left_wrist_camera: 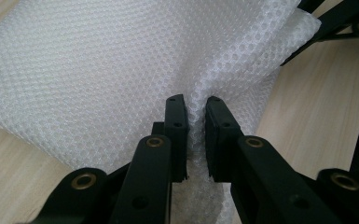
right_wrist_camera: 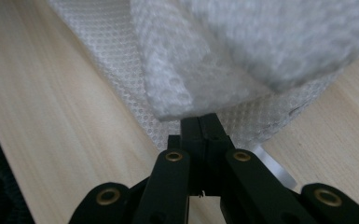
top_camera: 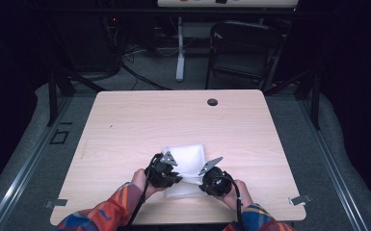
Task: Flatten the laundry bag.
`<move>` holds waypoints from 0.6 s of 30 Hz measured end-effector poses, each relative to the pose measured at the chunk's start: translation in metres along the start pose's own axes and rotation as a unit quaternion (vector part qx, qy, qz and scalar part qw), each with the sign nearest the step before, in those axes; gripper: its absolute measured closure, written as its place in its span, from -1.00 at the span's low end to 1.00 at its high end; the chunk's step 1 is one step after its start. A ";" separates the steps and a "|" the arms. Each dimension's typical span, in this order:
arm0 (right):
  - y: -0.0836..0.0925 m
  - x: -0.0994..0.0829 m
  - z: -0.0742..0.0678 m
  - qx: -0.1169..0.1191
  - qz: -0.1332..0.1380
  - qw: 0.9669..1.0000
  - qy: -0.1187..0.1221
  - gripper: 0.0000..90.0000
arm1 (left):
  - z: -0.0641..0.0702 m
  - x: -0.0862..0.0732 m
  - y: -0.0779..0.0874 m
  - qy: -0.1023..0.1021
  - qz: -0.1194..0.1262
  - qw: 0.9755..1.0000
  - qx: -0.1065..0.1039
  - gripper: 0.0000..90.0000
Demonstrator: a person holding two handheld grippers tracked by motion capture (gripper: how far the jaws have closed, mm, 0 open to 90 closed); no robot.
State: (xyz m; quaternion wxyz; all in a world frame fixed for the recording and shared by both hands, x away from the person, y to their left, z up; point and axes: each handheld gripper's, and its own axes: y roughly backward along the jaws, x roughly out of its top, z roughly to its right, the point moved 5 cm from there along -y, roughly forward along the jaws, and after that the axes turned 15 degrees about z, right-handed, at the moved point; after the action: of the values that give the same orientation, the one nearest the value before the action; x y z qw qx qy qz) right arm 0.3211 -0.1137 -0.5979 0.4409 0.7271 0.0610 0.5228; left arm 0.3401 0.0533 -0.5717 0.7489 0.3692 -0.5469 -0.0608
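A pale wooden table (top_camera: 125,125) is standing on grey floor (top_camera: 24,144), its rounded top carrying a small dark cap (top_camera: 212,102) near the far edge. A white bubble-wrap sheet (top_camera: 188,156) is lying on the near middle of the top, part of it flat on the wood and part bunching upward. Two metal clips (top_camera: 299,199) are sitting at the near corners.

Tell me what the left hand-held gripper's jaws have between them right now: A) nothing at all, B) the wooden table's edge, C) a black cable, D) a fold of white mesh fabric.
D: in the left gripper view, the left hand-held gripper has its jaws pinched on a raised fold of the white mesh fabric, which lies on the light wooden table.
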 end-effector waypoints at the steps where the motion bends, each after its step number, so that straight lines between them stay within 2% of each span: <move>1: -0.001 -0.002 0.000 -0.003 -0.004 1.000 0.000 1.00 | 0.000 0.000 0.000 0.001 0.000 1.000 0.000 0.80; 8: -0.004 -0.004 0.002 0.000 0.015 1.000 -0.008 1.00 | -0.001 0.000 0.000 0.000 0.000 1.000 0.003 0.79; 12: -0.003 -0.005 0.003 0.004 0.016 1.000 0.000 1.00 | -0.001 0.001 0.000 -0.002 -0.003 1.000 0.005 0.79; 18: -0.003 -0.005 0.002 0.004 0.018 1.000 0.003 1.00 | -0.005 0.005 0.004 0.003 0.013 1.000 0.014 0.79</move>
State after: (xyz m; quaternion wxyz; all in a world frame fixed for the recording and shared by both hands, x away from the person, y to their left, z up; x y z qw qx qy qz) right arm 0.3218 -0.1153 -0.6038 0.4281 0.7284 0.0512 0.5325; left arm 0.3449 0.0562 -0.5663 0.7462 0.3724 -0.5502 -0.0425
